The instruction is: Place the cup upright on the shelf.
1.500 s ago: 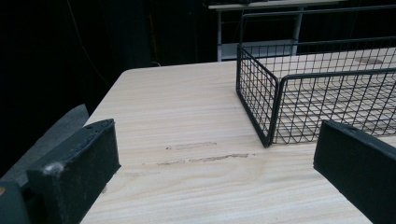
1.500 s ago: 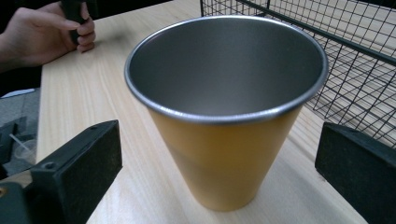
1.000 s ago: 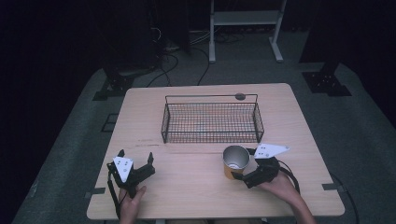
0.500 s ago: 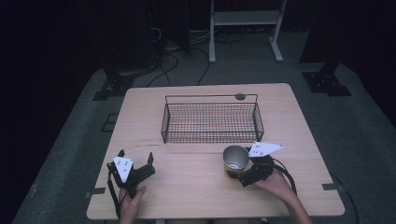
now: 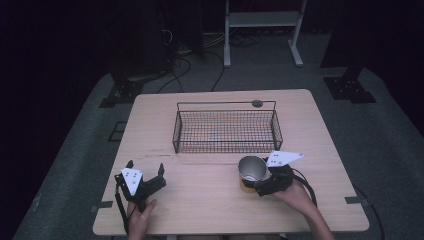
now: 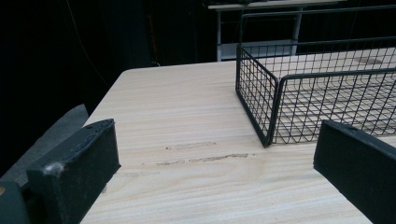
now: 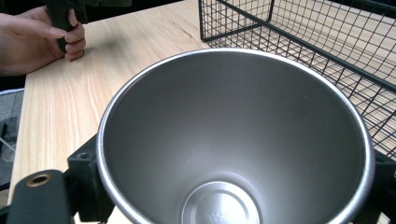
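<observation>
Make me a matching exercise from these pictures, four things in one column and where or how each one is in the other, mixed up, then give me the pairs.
Things:
1. metal cup
2. wire basket
3. left gripper
4. right gripper

States or places:
A. open, jaws wide apart with only table between them
B. shut on the shiny one, near the table's front edge
C. empty, standing in the middle of the table toward the far side
D. upright, mouth up, nothing inside, held between two jaws

Pairs: 1-D, 2-C, 3-A, 4-B

Steel cup (image 7: pixel 233 140) between jaws; wire basket (image 7: pixel 327 42) just beyond
</observation>
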The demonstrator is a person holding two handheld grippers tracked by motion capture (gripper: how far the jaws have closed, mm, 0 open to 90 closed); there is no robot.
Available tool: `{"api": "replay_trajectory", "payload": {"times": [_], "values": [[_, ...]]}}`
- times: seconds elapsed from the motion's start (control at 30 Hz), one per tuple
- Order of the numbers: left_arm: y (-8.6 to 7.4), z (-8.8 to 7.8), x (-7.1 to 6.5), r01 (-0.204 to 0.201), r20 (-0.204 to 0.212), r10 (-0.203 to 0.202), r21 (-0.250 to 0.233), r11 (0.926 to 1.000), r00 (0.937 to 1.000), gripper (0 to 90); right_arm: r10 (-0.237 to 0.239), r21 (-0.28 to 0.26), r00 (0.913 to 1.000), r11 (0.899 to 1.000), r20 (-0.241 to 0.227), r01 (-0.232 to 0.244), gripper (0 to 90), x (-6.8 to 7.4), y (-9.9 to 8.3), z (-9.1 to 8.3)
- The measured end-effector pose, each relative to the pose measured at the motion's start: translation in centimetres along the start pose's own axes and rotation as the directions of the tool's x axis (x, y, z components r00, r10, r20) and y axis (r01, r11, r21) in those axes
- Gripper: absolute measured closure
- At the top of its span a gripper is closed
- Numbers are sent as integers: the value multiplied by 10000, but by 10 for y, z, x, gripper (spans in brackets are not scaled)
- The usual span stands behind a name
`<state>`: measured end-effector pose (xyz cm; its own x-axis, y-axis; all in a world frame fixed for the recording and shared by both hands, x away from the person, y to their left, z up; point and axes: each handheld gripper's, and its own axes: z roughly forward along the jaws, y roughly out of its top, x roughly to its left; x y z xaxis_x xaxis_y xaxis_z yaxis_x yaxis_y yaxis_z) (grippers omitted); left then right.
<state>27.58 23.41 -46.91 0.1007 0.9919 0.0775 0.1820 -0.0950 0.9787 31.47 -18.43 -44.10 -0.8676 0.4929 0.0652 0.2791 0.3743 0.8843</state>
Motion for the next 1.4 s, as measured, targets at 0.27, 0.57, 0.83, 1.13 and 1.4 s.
{"api": "replay_trajectory", "payload": {"times": [0.27,0.57,0.83,1.13,1.4], "values": [[0,0,0,42,15,-42,5,10000,10000,0,72,10,9989,10000,-459,-72,129,-1,12,-1],[0,0,0,46,21,-45,-10,10000,10000,0,-130,-211,9981,9997,-610,117,130,-6,36,-5],[0,0,0,22,18,-22,-1,10000,10000,0,-280,-367,9978,9990,-598,258,130,-12,56,-10],[0,0,1,110,46,-110,-14,9999,9999,0,-251,-578,9967,9981,-773,207,130,-28,82,-6],[0,0,1,66,49,-66,-9,10000,10000,0,-73,-804,9982,9968,-601,25,130,-49,107,-3]]}}
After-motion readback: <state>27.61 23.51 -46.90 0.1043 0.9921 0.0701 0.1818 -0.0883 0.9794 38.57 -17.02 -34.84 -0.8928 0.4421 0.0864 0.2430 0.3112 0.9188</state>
